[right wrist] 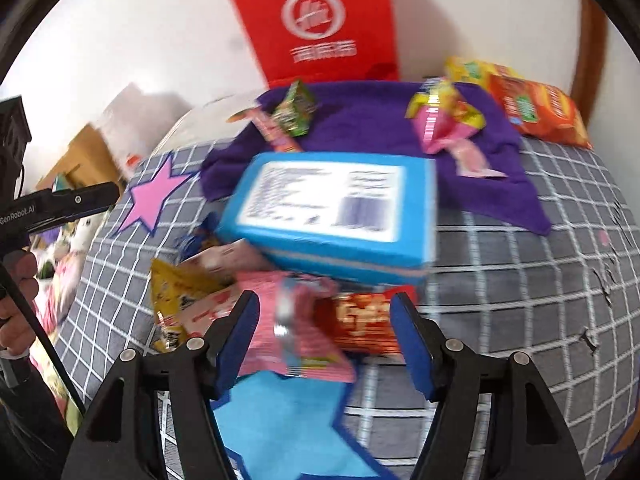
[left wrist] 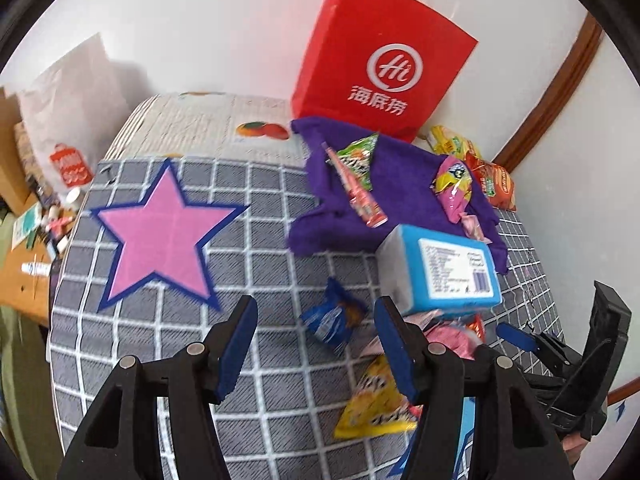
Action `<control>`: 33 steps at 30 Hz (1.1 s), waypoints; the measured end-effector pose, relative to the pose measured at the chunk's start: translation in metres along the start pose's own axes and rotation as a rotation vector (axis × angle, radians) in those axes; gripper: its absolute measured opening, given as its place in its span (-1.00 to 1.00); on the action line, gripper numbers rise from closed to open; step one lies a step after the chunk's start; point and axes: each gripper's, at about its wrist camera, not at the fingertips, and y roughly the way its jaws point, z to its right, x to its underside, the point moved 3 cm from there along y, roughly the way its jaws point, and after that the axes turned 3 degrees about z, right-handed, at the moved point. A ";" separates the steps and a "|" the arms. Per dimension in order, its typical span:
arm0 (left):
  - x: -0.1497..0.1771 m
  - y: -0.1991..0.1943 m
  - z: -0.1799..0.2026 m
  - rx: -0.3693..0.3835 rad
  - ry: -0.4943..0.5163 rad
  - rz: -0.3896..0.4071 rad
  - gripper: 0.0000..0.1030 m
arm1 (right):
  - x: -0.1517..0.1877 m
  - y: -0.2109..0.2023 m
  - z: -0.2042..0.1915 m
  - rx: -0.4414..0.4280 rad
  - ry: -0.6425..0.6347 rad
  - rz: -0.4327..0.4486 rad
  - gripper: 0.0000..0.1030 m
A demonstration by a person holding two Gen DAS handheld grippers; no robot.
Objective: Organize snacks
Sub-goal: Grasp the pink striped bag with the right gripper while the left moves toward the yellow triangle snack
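Note:
My left gripper (left wrist: 316, 316) is open above the checked cloth (left wrist: 160, 336), with a small blue snack packet (left wrist: 332, 320) lying between its fingers. My right gripper (right wrist: 324, 316) is open over a pink snack pack (right wrist: 296, 332) and a red snack pack (right wrist: 364, 320); it also shows in the left wrist view (left wrist: 516, 334). A blue box (left wrist: 444, 268) (right wrist: 332, 208) rests on the snack pile. A yellow packet (left wrist: 376, 404) (right wrist: 176, 296) lies beside it. More snacks (left wrist: 356, 176) (right wrist: 444, 120) lie on a purple cloth (left wrist: 400, 200) (right wrist: 368, 120).
A red paper bag (left wrist: 380, 60) (right wrist: 316, 20) stands against the wall behind the purple cloth. A pink star (left wrist: 164, 236) (right wrist: 154, 196) and a blue star (right wrist: 292, 420) lie on the checked cloth. Orange and yellow snack bags (right wrist: 536, 108) lie at the back right. A cluttered desk (left wrist: 24, 240) stands left.

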 end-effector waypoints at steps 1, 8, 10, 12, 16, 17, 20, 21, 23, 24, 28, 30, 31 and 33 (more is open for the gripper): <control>0.003 -0.002 -0.003 0.001 -0.004 -0.001 0.13 | 0.000 0.004 -0.005 -0.001 -0.012 -0.011 0.30; 0.022 -0.008 -0.019 -0.009 -0.018 -0.011 0.13 | 0.007 0.035 -0.030 0.052 -0.072 -0.087 0.29; 0.026 -0.007 -0.020 -0.011 -0.017 -0.017 0.13 | 0.013 0.043 -0.031 0.076 -0.073 -0.110 0.13; 0.031 -0.007 -0.019 -0.009 -0.013 -0.022 0.13 | 0.016 0.041 -0.033 0.086 -0.080 -0.098 0.06; 0.037 -0.004 -0.014 -0.009 -0.001 -0.036 0.13 | 0.021 0.029 -0.034 0.102 -0.073 -0.079 -0.09; 0.038 -0.004 -0.012 -0.008 0.002 -0.037 0.13 | 0.021 0.022 -0.034 0.108 -0.073 -0.062 -0.09; 0.041 -0.004 -0.001 -0.007 0.021 -0.039 0.13 | 0.021 0.003 -0.033 0.113 -0.070 -0.019 -0.10; 0.043 -0.004 0.002 -0.005 0.026 -0.039 0.13 | 0.021 -0.004 -0.032 0.119 -0.069 -0.005 -0.10; 0.045 -0.003 0.010 -0.002 0.035 -0.043 0.13 | 0.021 -0.021 -0.028 0.128 -0.062 0.035 -0.10; 0.046 -0.002 0.013 0.000 0.038 -0.044 0.13 | 0.020 -0.026 -0.027 0.127 -0.055 0.048 -0.10; 0.052 0.002 0.027 0.031 0.043 -0.045 0.13 | 0.020 -0.049 -0.016 0.133 -0.033 0.096 -0.10; 0.054 0.004 0.033 0.046 0.036 -0.047 0.14 | 0.021 -0.058 -0.009 0.141 -0.022 0.110 -0.10; 0.056 0.006 0.036 0.055 0.031 -0.047 0.14 | 0.022 -0.061 -0.005 0.143 -0.017 0.113 -0.10; 0.058 0.008 0.041 0.064 0.020 -0.045 0.22 | 0.026 -0.065 0.006 0.147 -0.001 0.121 -0.10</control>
